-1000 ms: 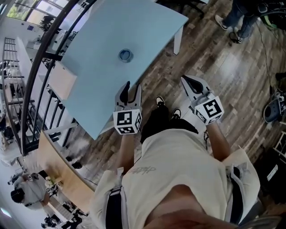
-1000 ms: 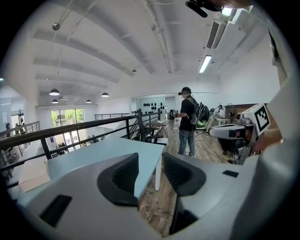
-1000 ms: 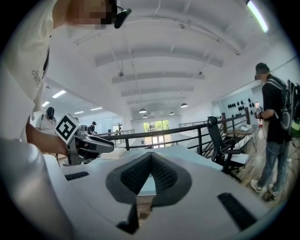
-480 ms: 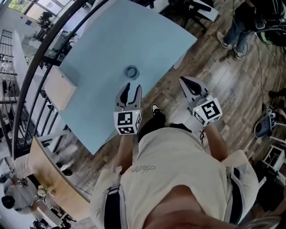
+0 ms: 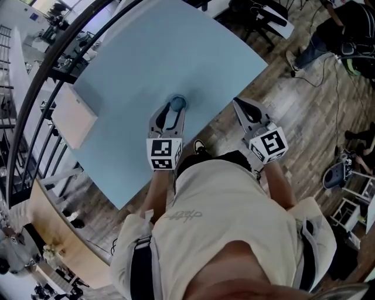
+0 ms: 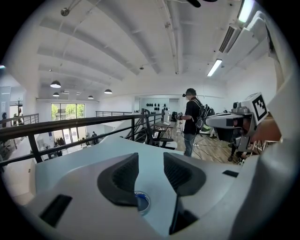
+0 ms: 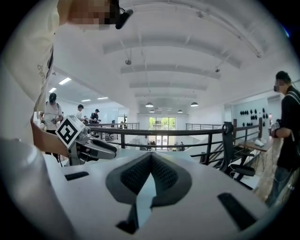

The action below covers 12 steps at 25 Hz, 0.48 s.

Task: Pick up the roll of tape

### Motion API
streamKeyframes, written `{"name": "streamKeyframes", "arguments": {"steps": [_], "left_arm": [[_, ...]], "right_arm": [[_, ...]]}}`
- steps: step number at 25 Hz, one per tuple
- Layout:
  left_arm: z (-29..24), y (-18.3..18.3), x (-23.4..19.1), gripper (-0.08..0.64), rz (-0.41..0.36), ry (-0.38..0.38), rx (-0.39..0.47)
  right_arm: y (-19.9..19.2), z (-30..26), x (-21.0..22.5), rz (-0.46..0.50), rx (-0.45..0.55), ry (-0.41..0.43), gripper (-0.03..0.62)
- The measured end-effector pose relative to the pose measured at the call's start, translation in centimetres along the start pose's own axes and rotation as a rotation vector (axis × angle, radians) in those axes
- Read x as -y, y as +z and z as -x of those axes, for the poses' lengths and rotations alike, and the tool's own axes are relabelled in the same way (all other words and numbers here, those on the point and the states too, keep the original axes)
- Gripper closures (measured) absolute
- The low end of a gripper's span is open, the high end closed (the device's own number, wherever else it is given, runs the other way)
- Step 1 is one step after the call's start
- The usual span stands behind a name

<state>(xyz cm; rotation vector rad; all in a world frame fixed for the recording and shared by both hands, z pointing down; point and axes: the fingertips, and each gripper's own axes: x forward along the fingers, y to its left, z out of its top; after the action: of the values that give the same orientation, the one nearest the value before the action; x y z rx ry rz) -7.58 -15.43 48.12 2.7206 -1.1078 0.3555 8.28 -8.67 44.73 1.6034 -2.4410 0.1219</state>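
The roll of tape [image 5: 179, 103], a small blue-rimmed ring, lies flat on the pale blue table [image 5: 140, 53] near its front edge. My left gripper [image 5: 174, 108] is open just above it, its fingertips on either side of the roll's near edge. In the left gripper view the roll of tape [image 6: 141, 202] shows low between the dark pads, partly hidden under the left pad [image 6: 119, 178]. My right gripper [image 5: 240, 105] is shut on nothing and hovers past the table's right edge, over the wooden floor. In the right gripper view its jaws [image 7: 151, 158] meet at the tip.
A white panel [image 5: 73, 117] lies at the table's left edge, beside a dark railing [image 5: 35, 88]. A chair [image 5: 266, 12] and a person [image 5: 345, 23] with cables stand beyond the table's far right corner. Another person [image 6: 191, 117] stands beyond the table.
My left gripper has moved forward over the table until its open tips reach the roll of tape. The right gripper kept pace alongside, still shut.
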Motion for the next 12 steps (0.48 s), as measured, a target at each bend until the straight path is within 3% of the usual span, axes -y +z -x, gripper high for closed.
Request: {"name": "streamKeyframes", "arguments": {"steps": [6, 12], "left_arm": [[-2.2, -1.0, -1.0, 0.382, 0.028, 0.010, -0.037], [-4.0, -0.9, -1.3, 0.382, 0.055, 0.092, -0.062]], "right_arm": [[-0.8, -2.8, 1.0, -0.007, -0.034, 0.045, 0.588], [-0.7, -6.0, 3.2, -0.010, -0.028, 0.147, 0.588]]}}
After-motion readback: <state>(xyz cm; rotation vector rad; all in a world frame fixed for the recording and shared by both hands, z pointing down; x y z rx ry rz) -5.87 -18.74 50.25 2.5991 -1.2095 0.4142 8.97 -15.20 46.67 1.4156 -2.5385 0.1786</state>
